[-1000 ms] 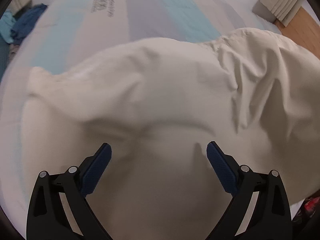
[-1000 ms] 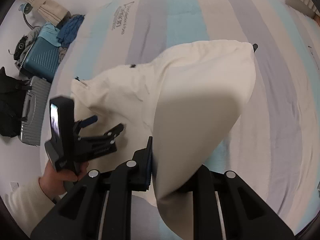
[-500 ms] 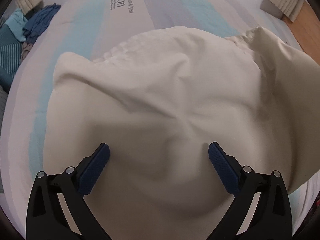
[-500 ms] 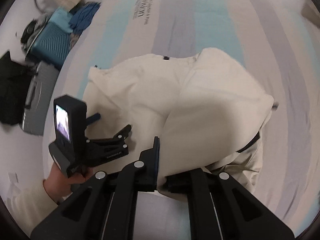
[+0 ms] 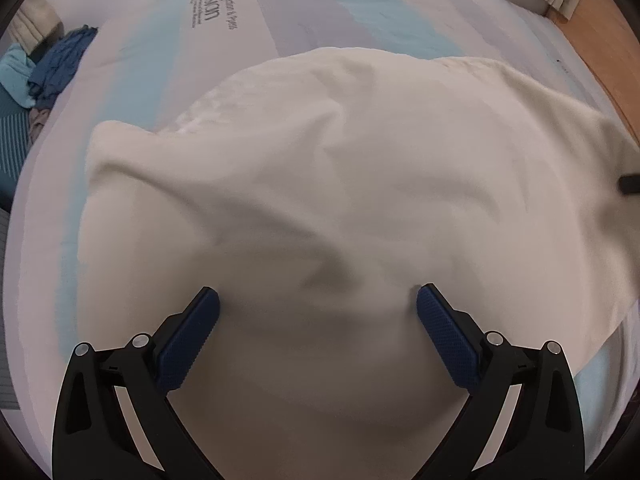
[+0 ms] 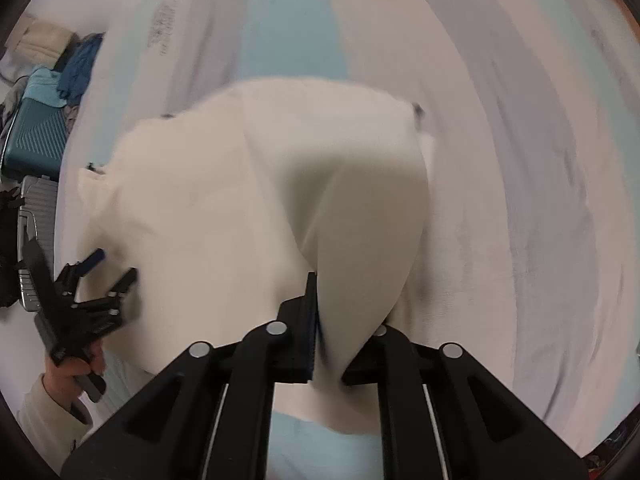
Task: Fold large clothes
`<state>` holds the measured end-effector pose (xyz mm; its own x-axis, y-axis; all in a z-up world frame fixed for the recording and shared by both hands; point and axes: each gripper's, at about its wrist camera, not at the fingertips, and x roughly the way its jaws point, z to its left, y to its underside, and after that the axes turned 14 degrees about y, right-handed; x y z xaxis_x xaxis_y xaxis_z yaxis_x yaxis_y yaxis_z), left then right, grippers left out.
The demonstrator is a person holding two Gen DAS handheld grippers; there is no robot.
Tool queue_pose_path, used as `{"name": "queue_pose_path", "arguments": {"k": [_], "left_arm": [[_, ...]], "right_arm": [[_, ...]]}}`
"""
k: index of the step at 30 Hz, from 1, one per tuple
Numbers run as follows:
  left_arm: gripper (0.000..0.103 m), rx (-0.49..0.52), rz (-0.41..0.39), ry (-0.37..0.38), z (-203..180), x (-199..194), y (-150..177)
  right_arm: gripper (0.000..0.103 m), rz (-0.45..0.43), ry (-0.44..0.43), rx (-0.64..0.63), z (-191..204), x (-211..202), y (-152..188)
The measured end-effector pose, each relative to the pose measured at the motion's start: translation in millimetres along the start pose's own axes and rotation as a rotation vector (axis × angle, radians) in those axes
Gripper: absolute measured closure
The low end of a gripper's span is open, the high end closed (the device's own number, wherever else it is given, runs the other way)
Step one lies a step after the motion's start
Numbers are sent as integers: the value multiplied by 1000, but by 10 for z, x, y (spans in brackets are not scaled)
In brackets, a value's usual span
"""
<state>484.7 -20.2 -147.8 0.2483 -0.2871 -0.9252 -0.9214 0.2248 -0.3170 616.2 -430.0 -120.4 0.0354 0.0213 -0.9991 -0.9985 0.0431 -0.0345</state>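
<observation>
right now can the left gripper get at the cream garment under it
Probably yes. The left gripper has its jaws wide apart, pointing down right over the cream garment on the bed, with nothing between them but cloth.

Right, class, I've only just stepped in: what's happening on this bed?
A person is folding a cream garment on a striped bed. The right tongs have a fold of it between their opening jaws. The left tongs stand open over the cloth, holding nothing. The fold isn't laid flat yet.
</observation>
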Motion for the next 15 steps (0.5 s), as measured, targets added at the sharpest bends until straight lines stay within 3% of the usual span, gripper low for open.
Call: {"name": "queue_pose_path", "arguments": {"k": [2, 3, 7, 13, 14, 15], "left_arm": [[7, -6, 4, 0, -18, 50, -28], [7, -12, 8, -1, -16, 70, -38], [7, -24, 15, 1, -4, 105, -76], [6, -34, 27, 12, 53, 176, -142], [5, -41, 28, 15, 55, 178, -136], [5, -50, 32, 18, 67, 197, -149]], "right_arm": [[53, 30, -41, -5, -41, 157, -30], [48, 57, -84, -8, -48, 276, -48], [47, 78, -83, -50, 30, 562, -79], [36, 82, -72, -72, 200, 789, -114], [39, 76, -64, -82, 225, 793, -108], [53, 72, -59, -89, 237, 787, -100]]}}
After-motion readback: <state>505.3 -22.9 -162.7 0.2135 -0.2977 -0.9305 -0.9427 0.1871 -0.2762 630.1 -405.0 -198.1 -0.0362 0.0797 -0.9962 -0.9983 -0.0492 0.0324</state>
